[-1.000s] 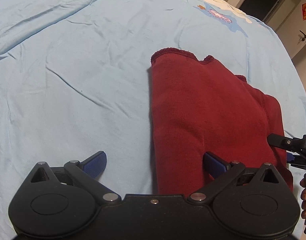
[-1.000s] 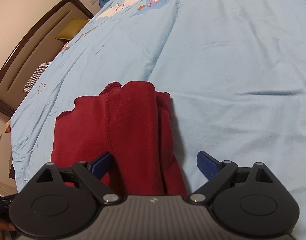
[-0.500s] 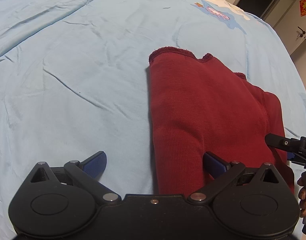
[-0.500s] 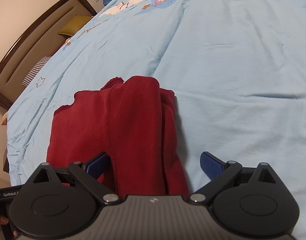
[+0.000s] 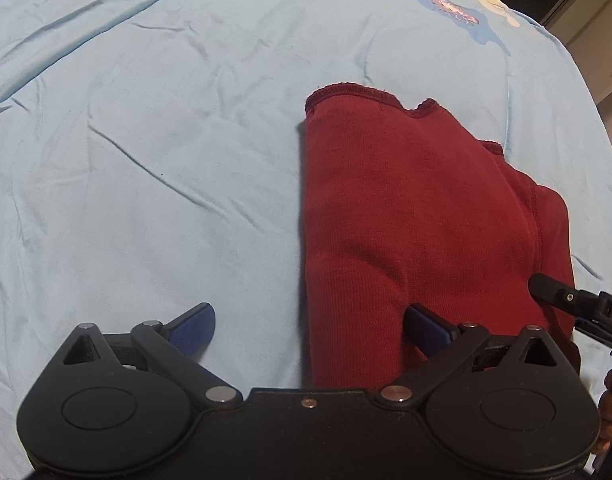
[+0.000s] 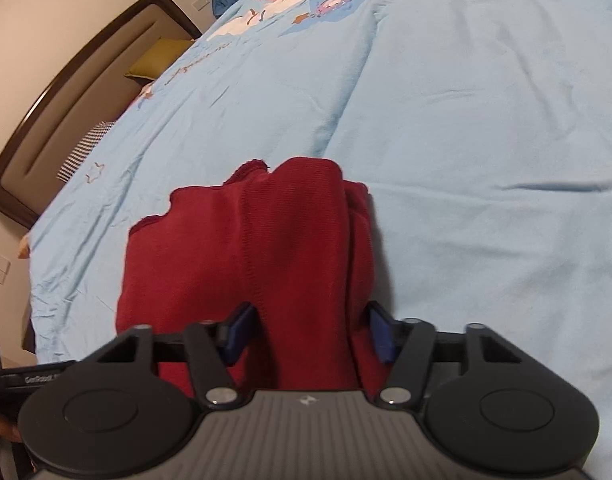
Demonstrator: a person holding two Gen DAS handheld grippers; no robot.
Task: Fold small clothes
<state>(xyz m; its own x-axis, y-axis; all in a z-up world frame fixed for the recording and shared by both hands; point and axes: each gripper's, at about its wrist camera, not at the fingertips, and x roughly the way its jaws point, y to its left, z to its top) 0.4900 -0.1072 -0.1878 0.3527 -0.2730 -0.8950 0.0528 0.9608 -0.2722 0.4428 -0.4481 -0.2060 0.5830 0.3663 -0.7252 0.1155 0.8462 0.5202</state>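
dark red garment (image 5: 417, 220), folded, lying flat on light blue bedspread (image 5: 146, 160); right gripper (image 6: 309, 332): jaws partly closed around a raised fold at the garment's near right edge; left gripper (image 5: 309, 328): jaws wide open, straddling the garment's near left edge, right pad on cloth; dark wooden headboard (image 6: 66, 120) at far left

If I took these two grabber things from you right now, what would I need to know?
Left gripper: open, low over the near left edge of the red garment, gripping nothing.
Right gripper: jaws narrowed around the garment's raised right fold; whether they actually pinch it cannot be told.
The garment lies partly folded, in a narrow strip, on the blue bedsheet.
Left to do: probably grip both near corners and fold the garment away from you.
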